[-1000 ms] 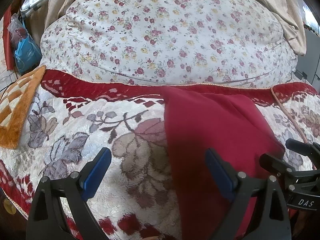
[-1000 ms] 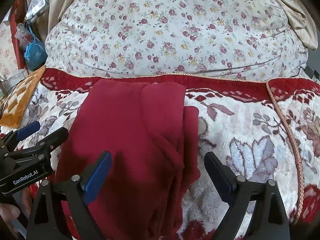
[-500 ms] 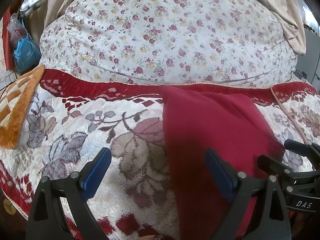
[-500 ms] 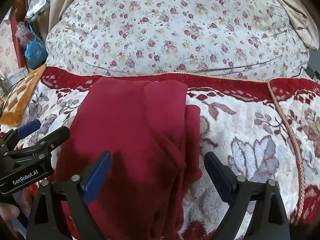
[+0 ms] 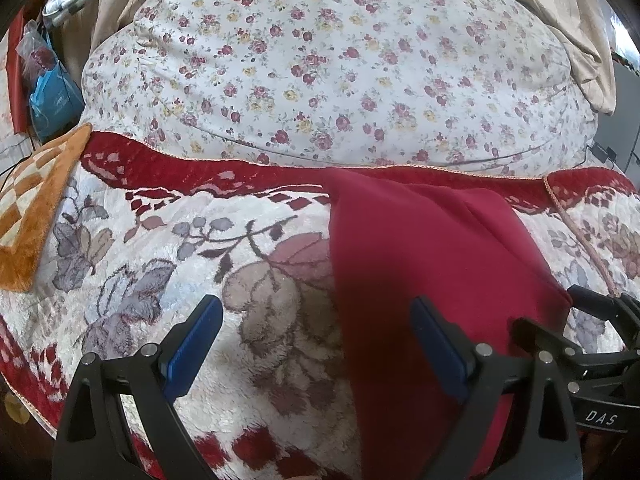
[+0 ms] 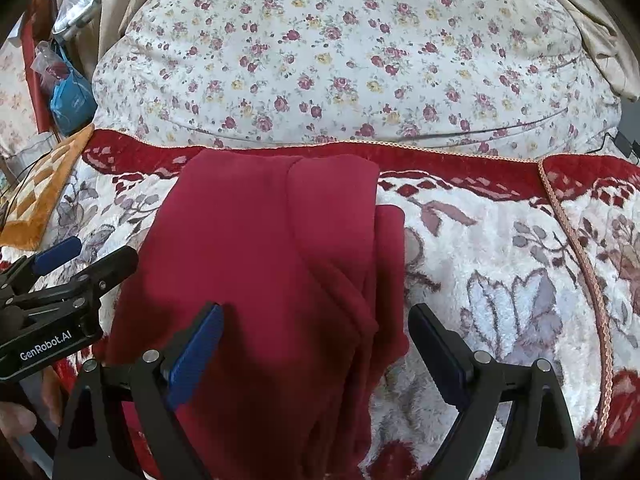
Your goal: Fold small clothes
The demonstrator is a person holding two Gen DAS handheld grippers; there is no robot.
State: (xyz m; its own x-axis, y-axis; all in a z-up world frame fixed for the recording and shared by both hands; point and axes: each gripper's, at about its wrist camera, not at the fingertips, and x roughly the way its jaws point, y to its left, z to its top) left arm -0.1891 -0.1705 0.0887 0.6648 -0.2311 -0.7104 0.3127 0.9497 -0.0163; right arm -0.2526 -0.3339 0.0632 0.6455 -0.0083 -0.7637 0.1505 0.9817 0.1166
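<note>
Almost nothing has moved since the earlier pictures: both views have slid only a tiny bit, and the red cloth [image 6: 264, 264] lies just as it did. It is spread on the fluffy flower blanket [image 6: 500, 264] on the bed, already folded over, with thick folded edges along its 3 o'clock side. Its far end touches the dark red border of the blanket at 12 o'clock.

The left hand-held gripper [image 5: 316, 344] is wide open and holds nothing. Its 3 o'clock finger is over the cloth's edge and the other one is over bare blanket.

The right hand-held gripper [image 6: 316, 348] is also wide open and holds nothing. It is over the near part of the cloth, with its 3 o'clock finger over the blanket.

A big pillow with little roses [image 5: 340, 68] sits behind the cloth at 12 o'clock. An orange checked mat [image 5: 28, 216] is at 9 o'clock.
</note>
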